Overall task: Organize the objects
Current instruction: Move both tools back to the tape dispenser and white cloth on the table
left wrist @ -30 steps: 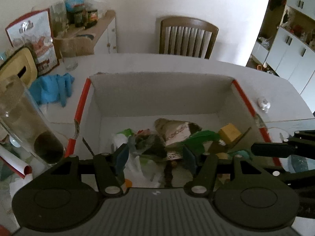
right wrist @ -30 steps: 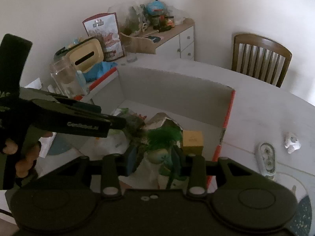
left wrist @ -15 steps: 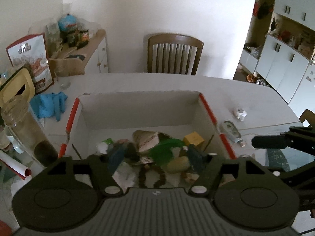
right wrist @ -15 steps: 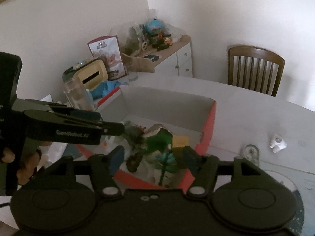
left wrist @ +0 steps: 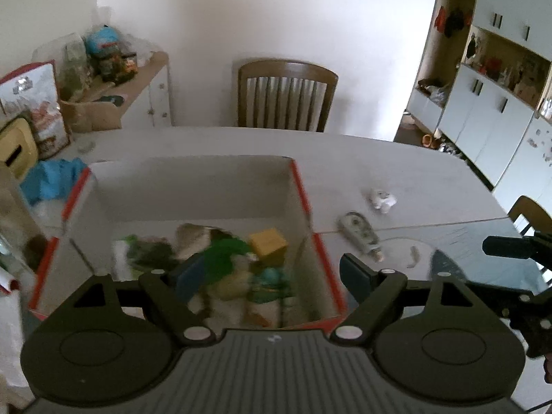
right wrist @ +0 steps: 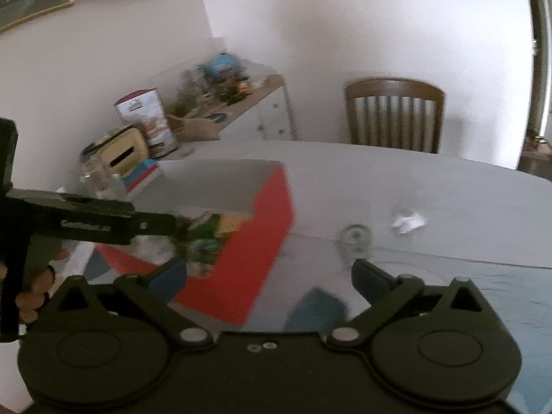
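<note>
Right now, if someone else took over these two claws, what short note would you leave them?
Left claw: opening, nothing between its fingers, over the box.
Right claw: opening wide, holding nothing, beside the box's red wall.
Done: a pile of toys and scraps, including a yellow block, lies in the box.
Left: a small oval gadget and a white crumpled bit sit loose on the table.

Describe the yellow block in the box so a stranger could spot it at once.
On the pale table stands an open cardboard box with red-edged walls. Inside, near its right wall, the yellow block sits on the jumble. It is the only plain, square-cornered yellow thing there, beside crumpled green pieces.
</note>
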Tool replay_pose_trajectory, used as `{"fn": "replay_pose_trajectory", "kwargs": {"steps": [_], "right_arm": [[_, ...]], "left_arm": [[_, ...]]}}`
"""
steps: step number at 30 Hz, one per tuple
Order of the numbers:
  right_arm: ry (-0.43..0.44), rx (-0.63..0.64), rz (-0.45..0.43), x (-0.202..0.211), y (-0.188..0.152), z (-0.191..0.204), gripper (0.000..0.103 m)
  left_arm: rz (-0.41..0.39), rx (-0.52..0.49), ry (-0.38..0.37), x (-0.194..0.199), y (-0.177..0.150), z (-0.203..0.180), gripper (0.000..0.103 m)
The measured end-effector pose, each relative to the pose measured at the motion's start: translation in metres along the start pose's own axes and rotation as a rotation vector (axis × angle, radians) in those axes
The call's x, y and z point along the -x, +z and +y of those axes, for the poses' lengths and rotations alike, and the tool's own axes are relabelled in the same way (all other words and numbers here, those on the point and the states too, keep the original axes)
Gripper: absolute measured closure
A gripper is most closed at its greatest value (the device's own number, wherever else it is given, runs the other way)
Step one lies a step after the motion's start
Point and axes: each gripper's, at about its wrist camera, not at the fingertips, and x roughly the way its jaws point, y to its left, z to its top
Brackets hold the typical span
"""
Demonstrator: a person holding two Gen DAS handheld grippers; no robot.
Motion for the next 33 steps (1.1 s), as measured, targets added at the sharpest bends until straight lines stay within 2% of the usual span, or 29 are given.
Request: {"fn": "replay_pose_trajectory", "kwargs": {"steps": [9,15,25,33], "right_arm": [[-0.112,-0.044,-0.013,0.015,0.002,-0.075,0.001],[-0.152,-0.034,-0.015,0.009,0.014,-0.112,0.001],[-0.15,0.003,0.019,-0.03,0.036,-0.155,0.001],[-0.117,0.034,0.075,-0.074,0.038,-0.175,0.001]], "left_arm": [[-0.003,-0.004,-0.015,-0.026,0.006,-0.058,0.018],[-0.006,-0.007,0.011,-0.052,0.014,-0.097,0.018],[0.012,0.017,0.063,-0.104,0.018,-0.139,0.018],[0.043,0.039,0.11,-0.148,0.012,-0.152,0.018]]}}
